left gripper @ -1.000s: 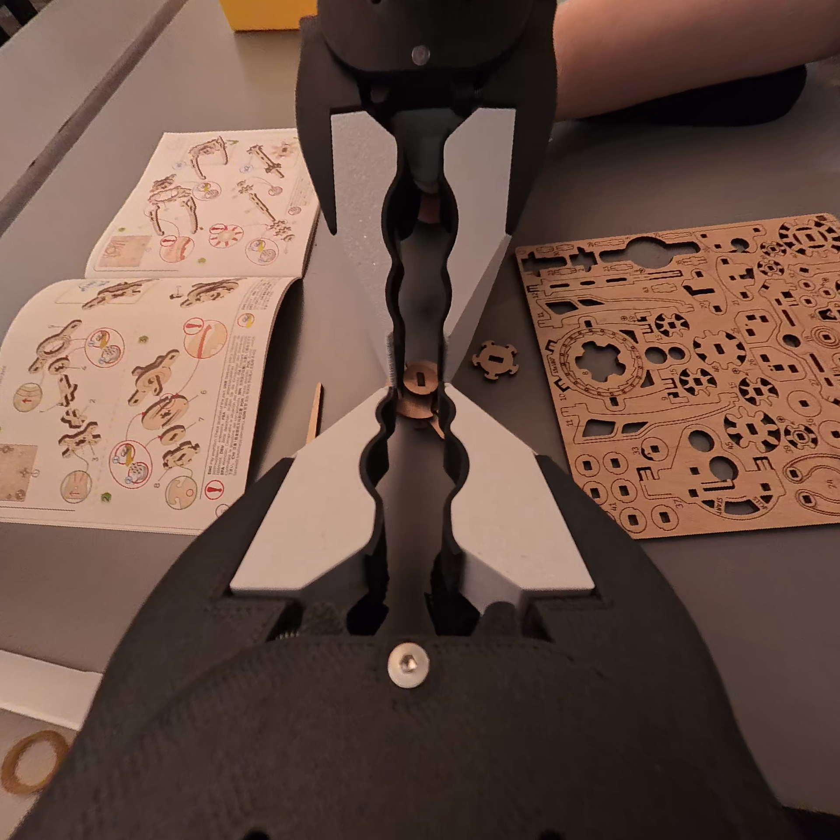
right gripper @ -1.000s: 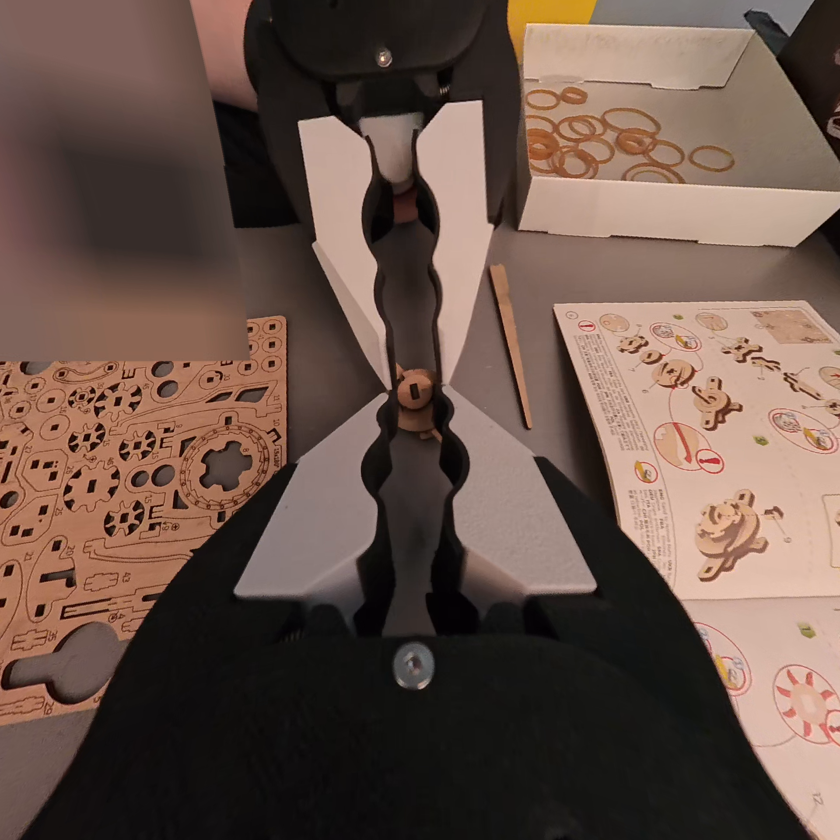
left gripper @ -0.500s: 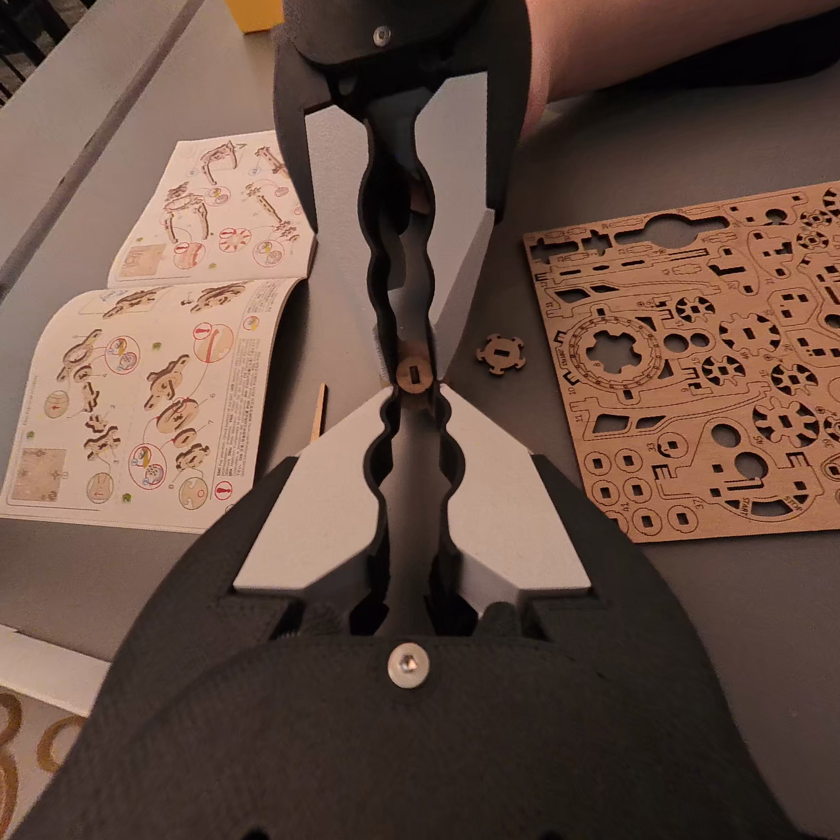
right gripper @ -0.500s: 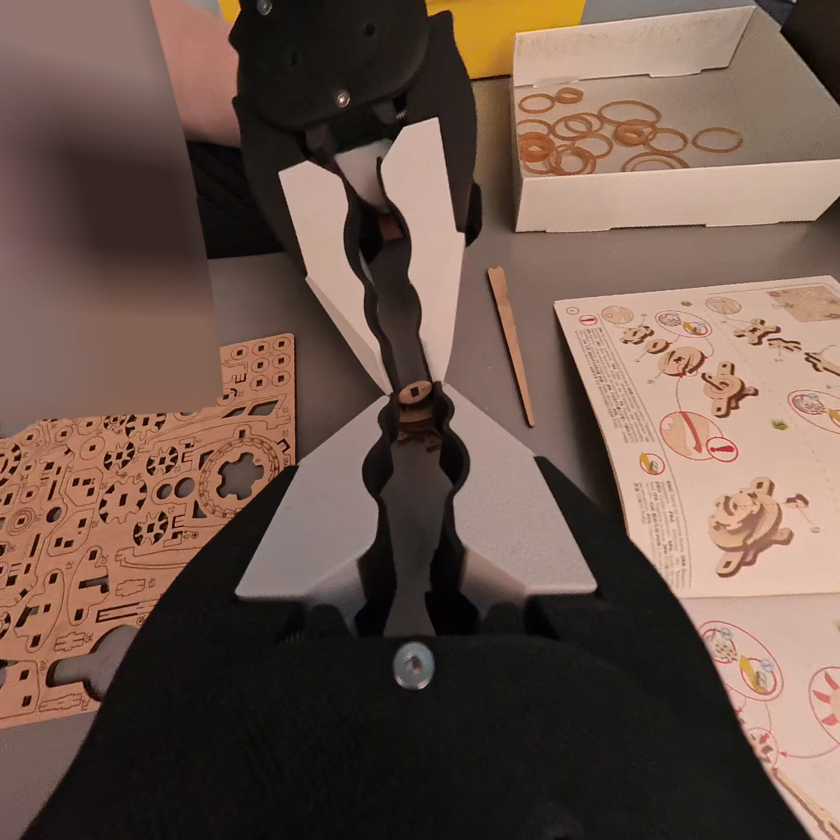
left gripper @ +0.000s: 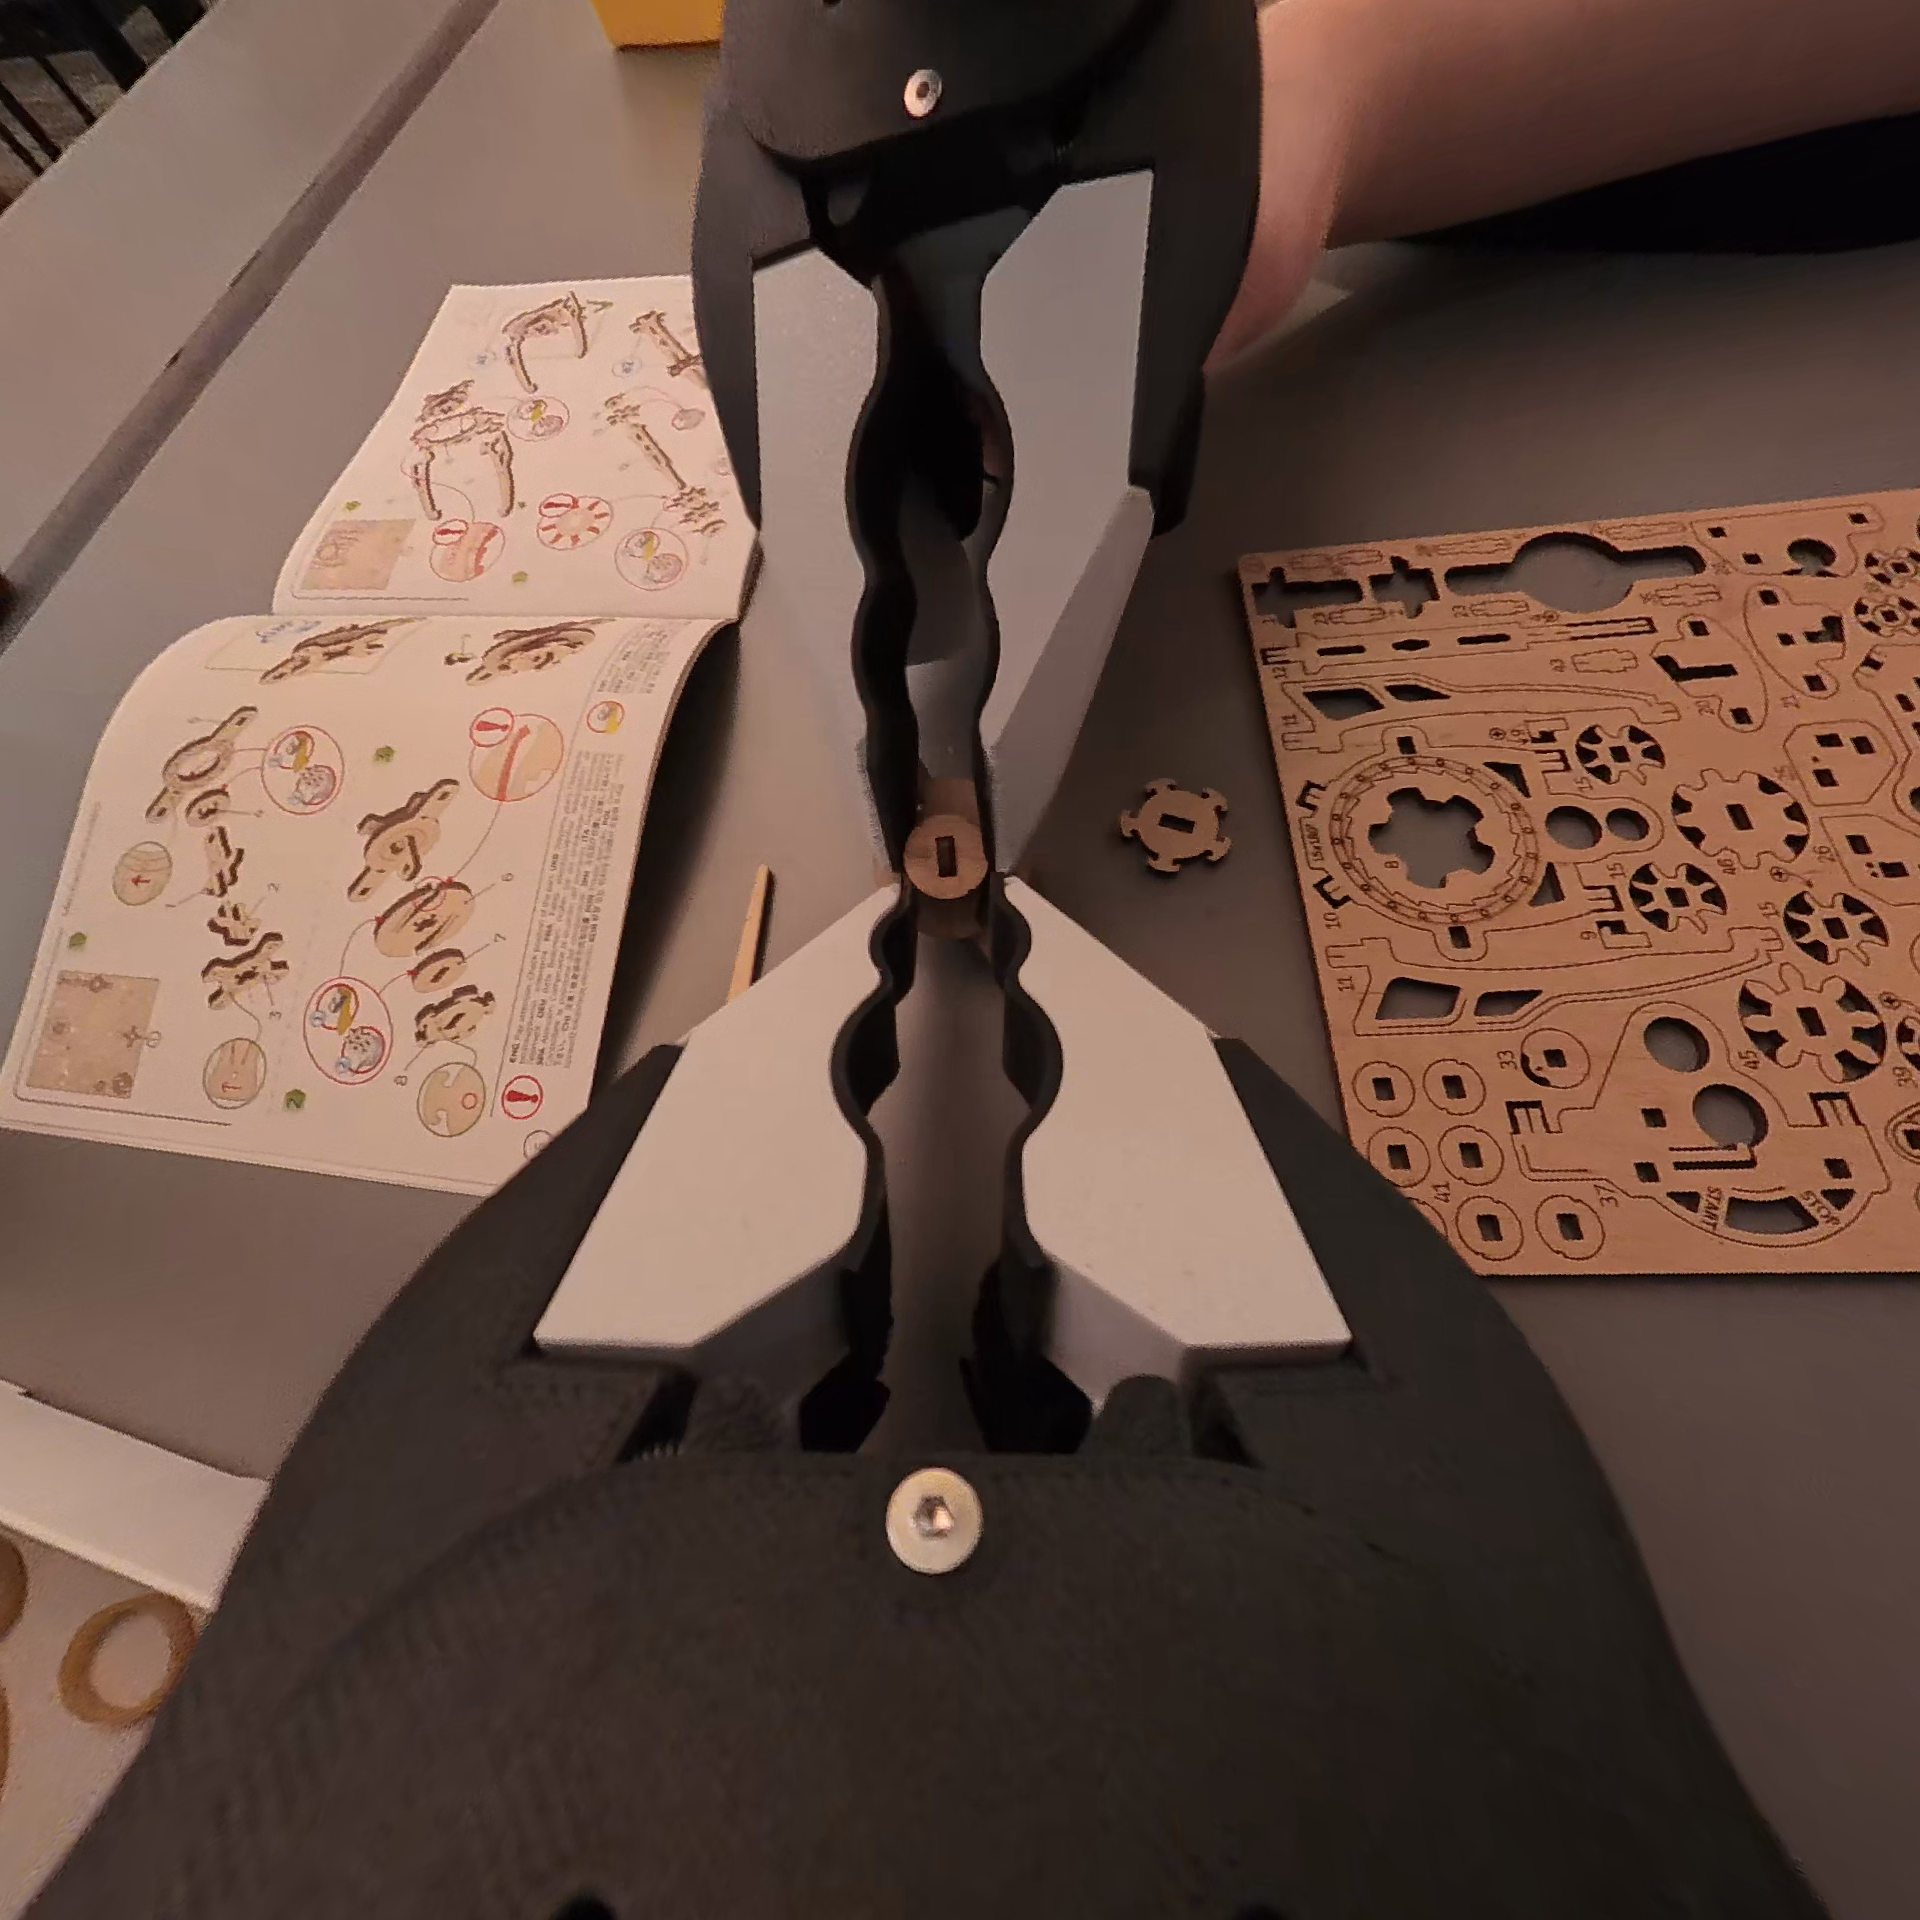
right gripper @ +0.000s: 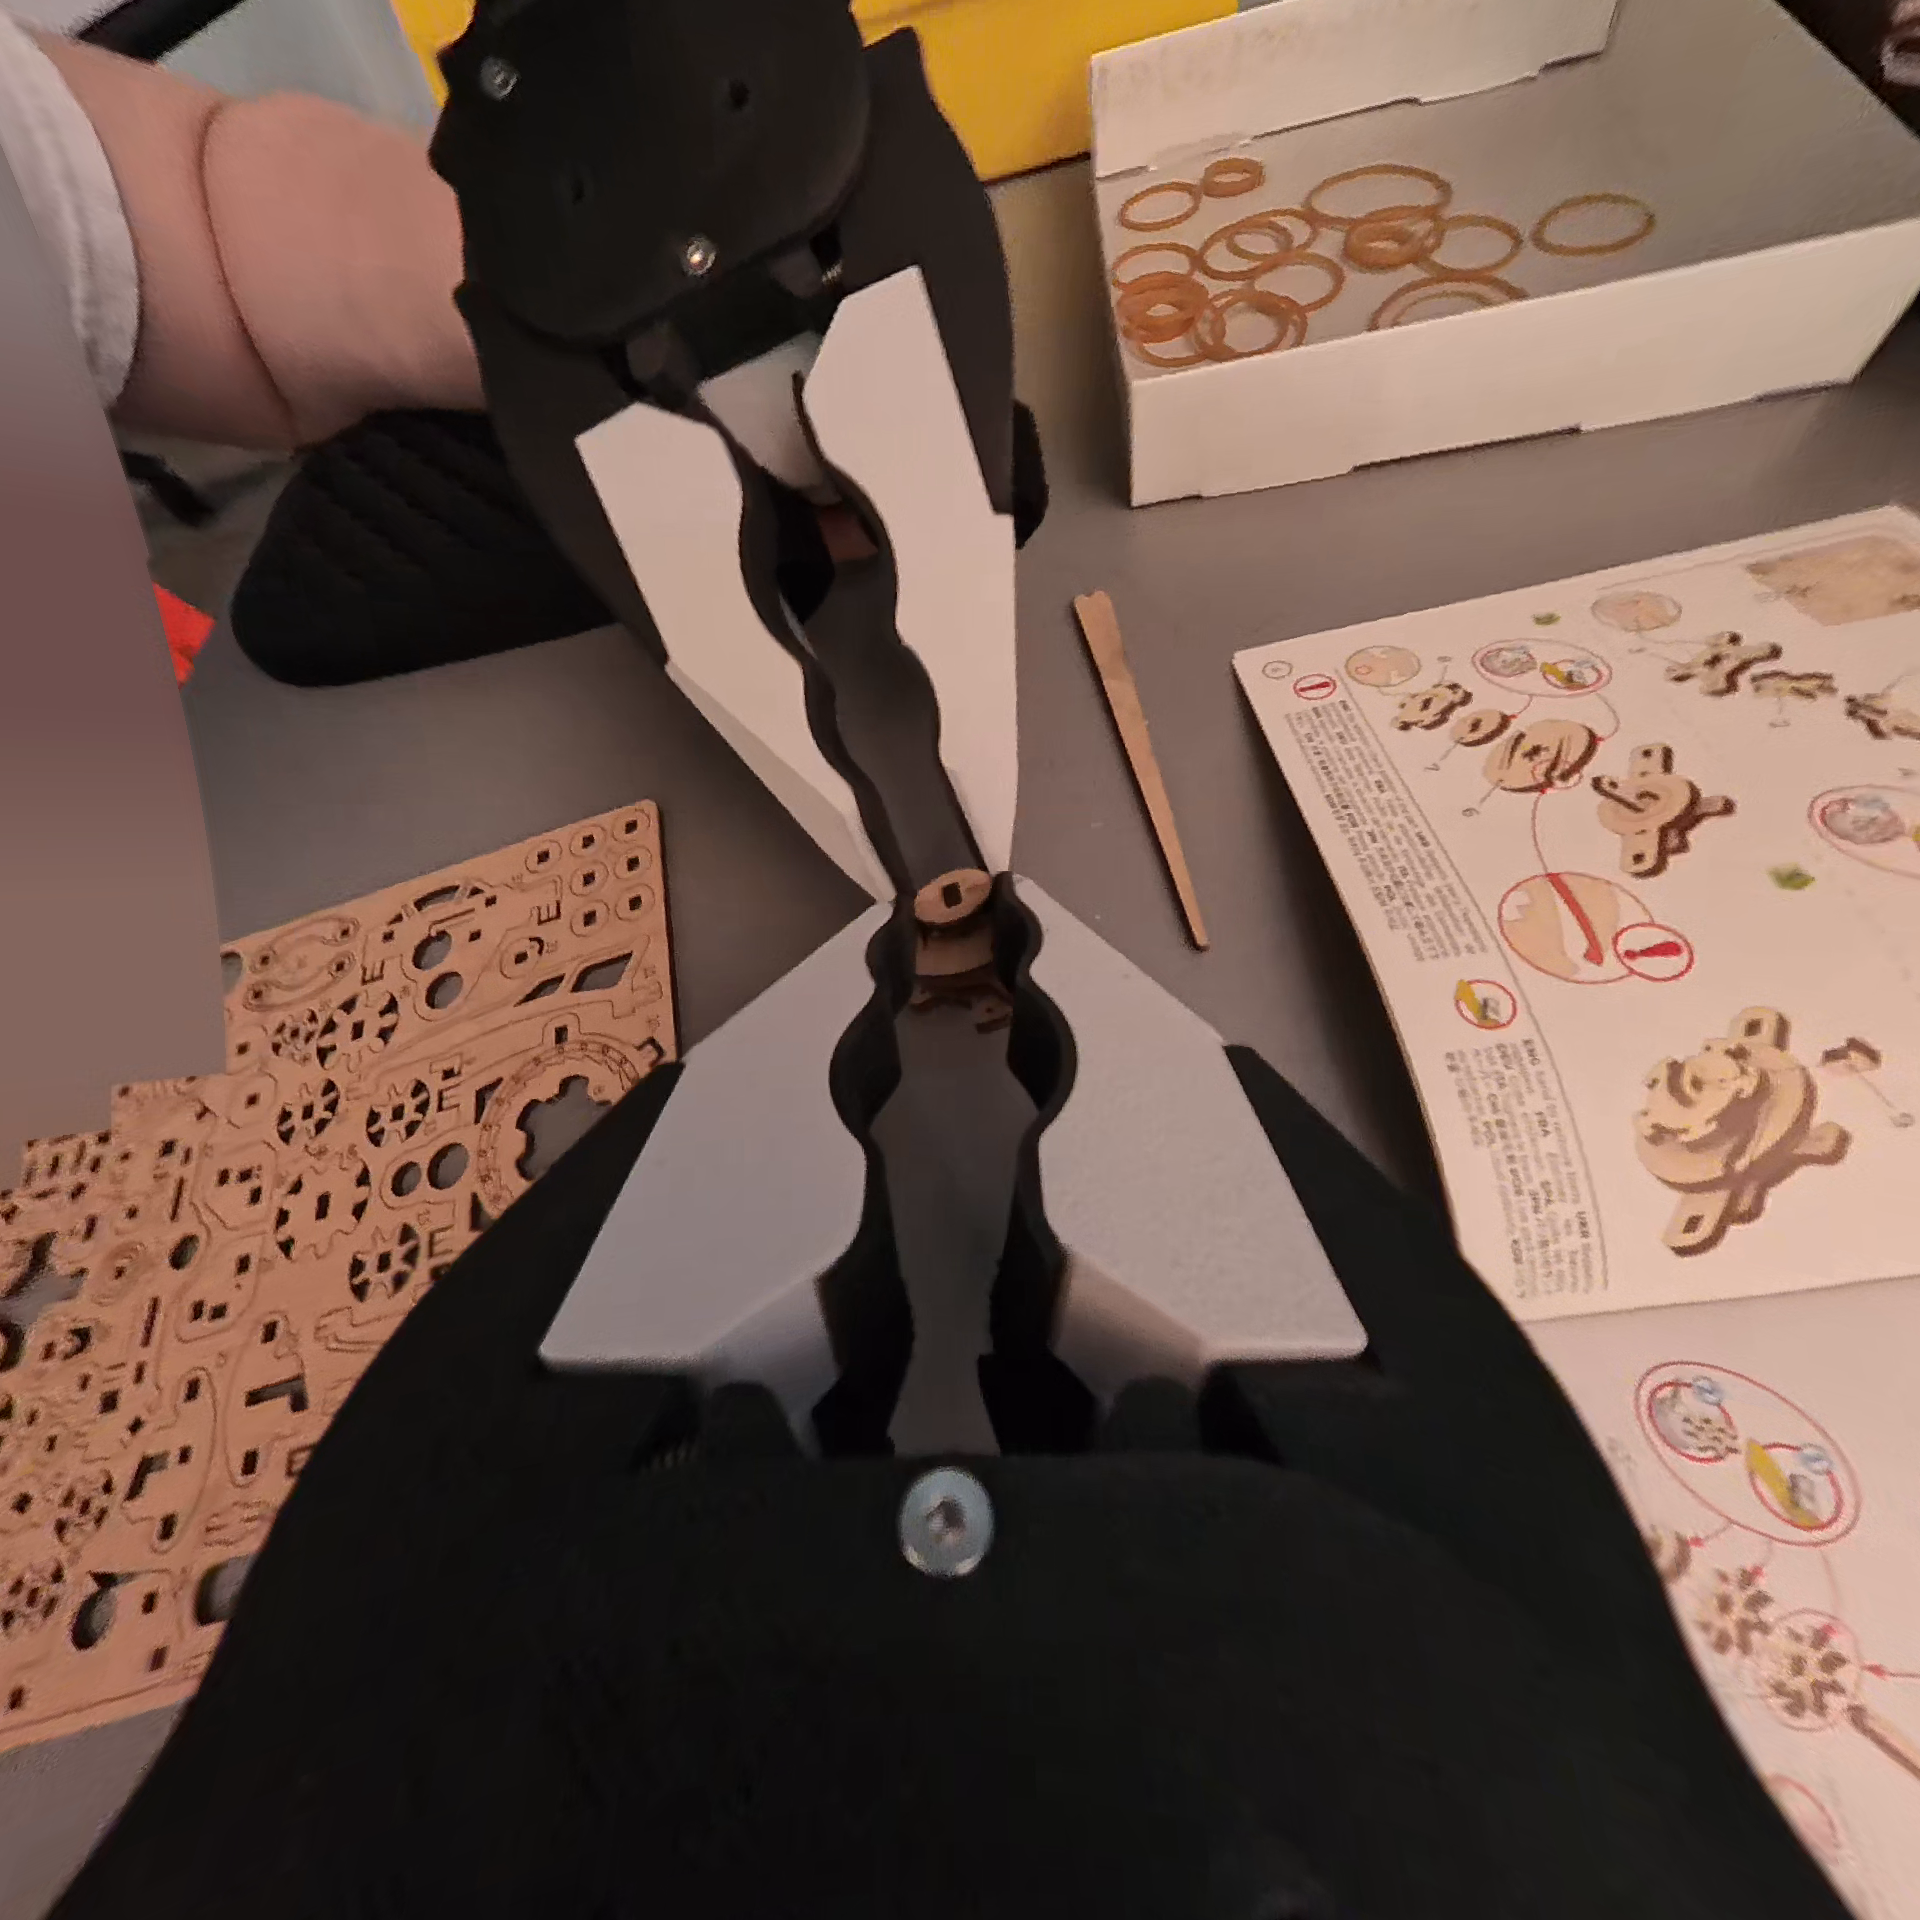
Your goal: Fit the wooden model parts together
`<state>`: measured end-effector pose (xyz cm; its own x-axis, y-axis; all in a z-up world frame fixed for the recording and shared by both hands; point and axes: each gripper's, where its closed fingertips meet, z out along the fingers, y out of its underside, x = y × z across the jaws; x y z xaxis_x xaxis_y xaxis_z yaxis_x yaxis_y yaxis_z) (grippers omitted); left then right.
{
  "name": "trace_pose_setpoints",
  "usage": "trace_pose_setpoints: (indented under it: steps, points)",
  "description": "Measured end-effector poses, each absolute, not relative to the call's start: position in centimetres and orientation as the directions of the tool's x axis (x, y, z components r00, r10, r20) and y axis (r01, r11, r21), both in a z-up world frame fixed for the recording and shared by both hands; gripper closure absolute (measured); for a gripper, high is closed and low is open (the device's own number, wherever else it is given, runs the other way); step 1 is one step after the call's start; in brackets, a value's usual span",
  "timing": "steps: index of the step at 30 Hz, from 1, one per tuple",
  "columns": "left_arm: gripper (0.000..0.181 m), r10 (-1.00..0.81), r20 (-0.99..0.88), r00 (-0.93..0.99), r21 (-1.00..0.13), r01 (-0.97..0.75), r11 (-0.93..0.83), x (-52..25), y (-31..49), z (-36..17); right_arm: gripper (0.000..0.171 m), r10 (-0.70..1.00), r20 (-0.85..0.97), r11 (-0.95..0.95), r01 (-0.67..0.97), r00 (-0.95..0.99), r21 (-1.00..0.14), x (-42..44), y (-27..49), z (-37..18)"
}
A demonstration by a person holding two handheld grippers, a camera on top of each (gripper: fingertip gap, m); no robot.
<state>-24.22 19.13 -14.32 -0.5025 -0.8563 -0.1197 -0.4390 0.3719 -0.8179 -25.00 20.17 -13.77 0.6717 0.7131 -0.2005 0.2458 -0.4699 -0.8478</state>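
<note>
— What's the biggest thing on the grey table (left gripper: 1558,1558)?

— The laser-cut plywood sheet (left gripper: 1621,883), flat and full of holes, then the glossy open instruction booklet (left gripper: 343,831).

— And the tools?

— The left gripper (left gripper: 943,914) and the right gripper (right gripper: 951,925) meet tip to tip, matte black shells with pale wedge fingers, both pinching the wooden model part (left gripper: 943,871).

— Its shape?

— Small stacked discs with a rectangular slot; the slotted face looks toward the left camera, the stack's axis running along the fingers.

— Smaller bits?

— A toothed wooden gear (left gripper: 1174,828) lies loose beside the sheet, and a thin tapered wooden stick (right gripper: 1138,764).
</note>
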Motion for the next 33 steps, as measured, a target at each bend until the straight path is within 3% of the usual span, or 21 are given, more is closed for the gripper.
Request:
trace_pose_setpoints:
  steps: [10, 22, 27, 33]
  points:
    - [0.170, -0.871, -0.121, -0.475, -0.824, -0.442, 0.355, -24.0, 19.6, -14.1, 0.158, 0.582, -0.485, -0.655, 0.023, 0.653, -0.755, -24.6, 20.7, -13.8]
    - [0.170, -0.862, -0.154, -0.483, -0.820, -0.424, 0.384, -24.1, 19.5, -14.1, 0.158, 0.524, -0.606, -0.726, -0.059, 0.599, -0.685, -24.6, 20.6, -13.9]
    - [0.166, -0.842, -0.117, -0.527, -0.819, -0.428, 0.382, -24.4, 18.6, -14.3, 0.157, 0.684, -0.393, -0.593, 0.154, 0.614, -0.791, -25.1, 19.3, -14.0]
    - [0.167, -0.821, -0.137, -0.554, -0.812, -0.412, 0.413, -24.6, 18.2, -14.4, 0.156, 0.753, -0.245, -0.489, 0.271, 0.611, -0.829, -25.4, 18.8, -14.1]
